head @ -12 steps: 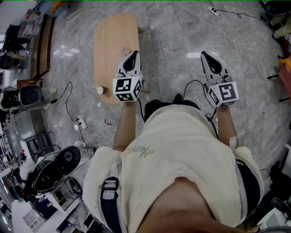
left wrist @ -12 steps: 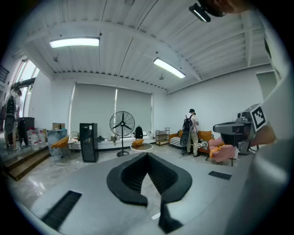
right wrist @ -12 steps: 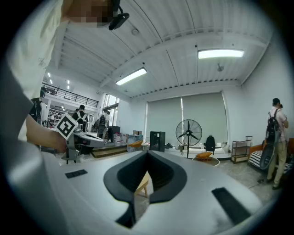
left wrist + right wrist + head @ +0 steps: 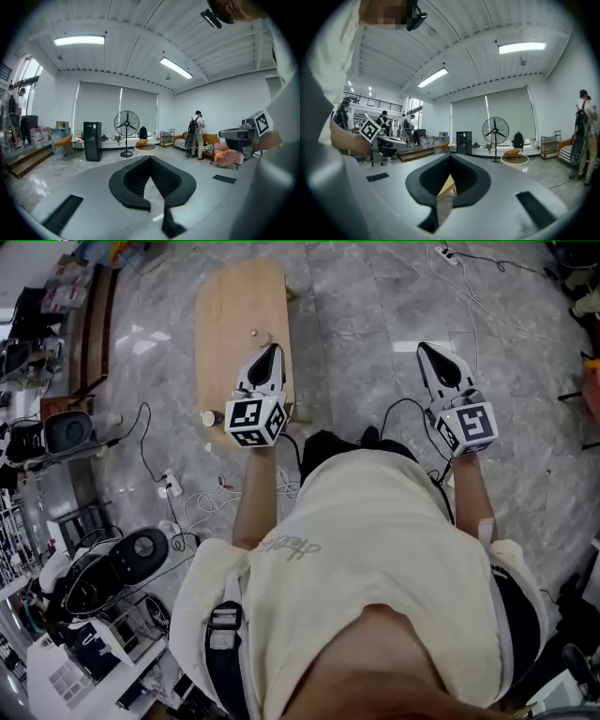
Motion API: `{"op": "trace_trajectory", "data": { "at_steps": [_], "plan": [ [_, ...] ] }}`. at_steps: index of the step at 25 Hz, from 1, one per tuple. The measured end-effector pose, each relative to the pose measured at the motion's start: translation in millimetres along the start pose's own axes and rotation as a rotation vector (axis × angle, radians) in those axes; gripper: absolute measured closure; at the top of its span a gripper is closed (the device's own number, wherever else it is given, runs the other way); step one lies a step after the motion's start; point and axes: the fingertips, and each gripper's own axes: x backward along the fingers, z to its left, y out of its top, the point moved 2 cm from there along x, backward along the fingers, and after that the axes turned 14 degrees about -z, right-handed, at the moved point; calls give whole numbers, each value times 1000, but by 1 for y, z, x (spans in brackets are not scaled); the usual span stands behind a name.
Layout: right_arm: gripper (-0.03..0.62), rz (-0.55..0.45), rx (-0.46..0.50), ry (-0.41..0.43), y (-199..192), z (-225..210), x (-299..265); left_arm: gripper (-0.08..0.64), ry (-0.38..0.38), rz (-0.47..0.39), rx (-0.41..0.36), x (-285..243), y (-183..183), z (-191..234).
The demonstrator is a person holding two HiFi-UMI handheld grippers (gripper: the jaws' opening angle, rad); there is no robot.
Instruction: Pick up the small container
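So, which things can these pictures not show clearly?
The small pale round container at the edge of the light wooden oval table: too small in the head view, and not seen in either gripper view.
A tiny pale item farther along: too small to name.
The tabletop under the left gripper: covered by it.

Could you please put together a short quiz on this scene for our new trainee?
1. Multiple choice: in the head view, the small container stands A) near the wooden table's left edge, B) on a chair, C) between a gripper's jaws.
2. True or false: both grippers hang above the table.
3. Fill in: the left gripper's jaws are ___ and empty.
Key: 1 A; 2 false, the right gripper is over the floor; 3 shut.
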Motion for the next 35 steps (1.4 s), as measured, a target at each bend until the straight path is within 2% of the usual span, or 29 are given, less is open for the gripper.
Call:
{"op": "trace_trajectory", "data": {
  "at_steps": [10, 15, 20, 26, 30, 35],
  "plan": [
    [594, -10, -98, -30, -10, -10, -20, 557, 54, 46, -8, 6, -7, 24],
    [594, 10, -96, -42, -17, -7, -28, 557, 70, 70, 15, 2, -23, 44],
    [594, 43, -79, -55, -26, -15, -48, 555, 59, 67, 37, -24, -37, 59],
    [594, 61, -36, -42, -19, -21, -112, 555, -15, 48, 35, -71, -24, 90],
    [594, 35, 16, 0, 1, -19, -172, 557, -21, 34, 27, -103, -15, 130],
    [594, 30, -31, -33, 2, -33, -217, 555, -22, -14, 28, -146, 1, 170]
  ]
}}
